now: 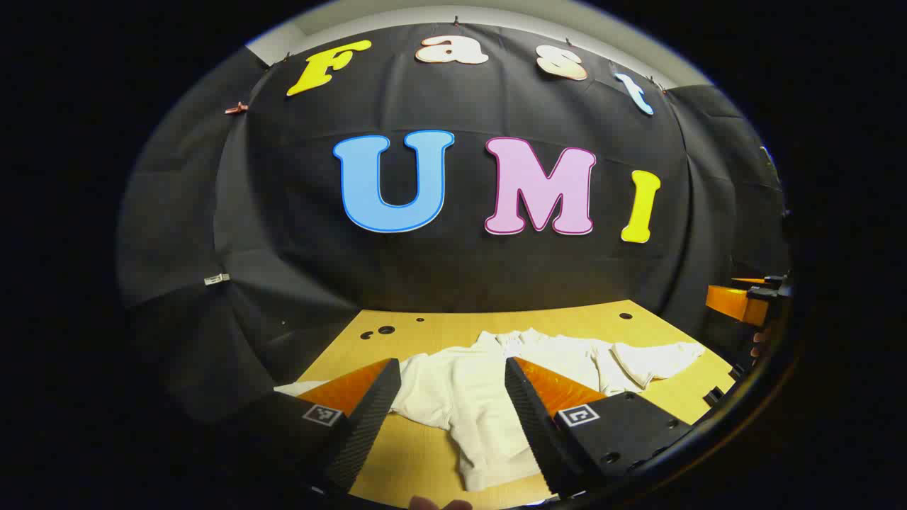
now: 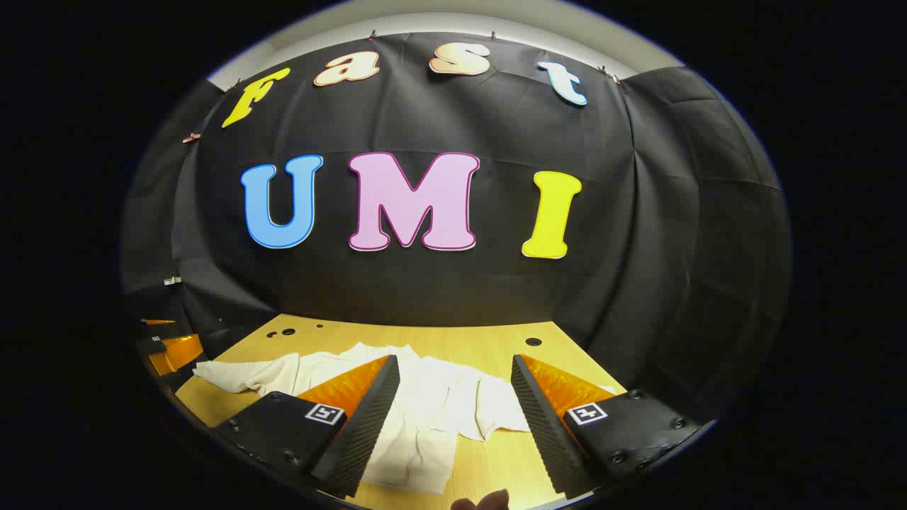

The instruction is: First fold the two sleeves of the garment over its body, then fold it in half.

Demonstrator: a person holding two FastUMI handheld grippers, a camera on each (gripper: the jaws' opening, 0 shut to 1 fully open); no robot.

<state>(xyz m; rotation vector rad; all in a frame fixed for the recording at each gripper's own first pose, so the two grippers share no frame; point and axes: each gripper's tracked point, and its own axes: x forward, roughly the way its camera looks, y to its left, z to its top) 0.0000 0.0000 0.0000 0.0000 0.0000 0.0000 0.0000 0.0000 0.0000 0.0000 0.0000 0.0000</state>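
Left gripper view: left gripper (image 1: 453, 404) jaws spread wide, grasping nothing, hovering above the near edge of the bench (image 1: 425, 329). White garment (image 1: 489, 397) lies flat on the wooden bench top, spread across its middle. One sleeve (image 1: 655, 358) reaches out toward the bench's right edge, rumpled and partly doubled on itself. The opposite sleeve end (image 1: 301, 387) pokes out near the left edge, just behind the left finger. Hem hangs toward the near edge between the two fingers. Several round holes (image 1: 386, 330) near the bench's far left corner, one near the far right. The other gripper (image 1: 744, 301) sits at the bench's right edge; cannot tell its jaw state from here.

Right gripper view: right gripper (image 2: 453, 404) jaws also released, nothing between them, above the near edge. Garment (image 2: 432, 418) runs from the left edge across to the right finger. Sleeve (image 2: 241, 374) lies stretched toward the left edge. Body fabric is wrinkled, a fold near the middle.
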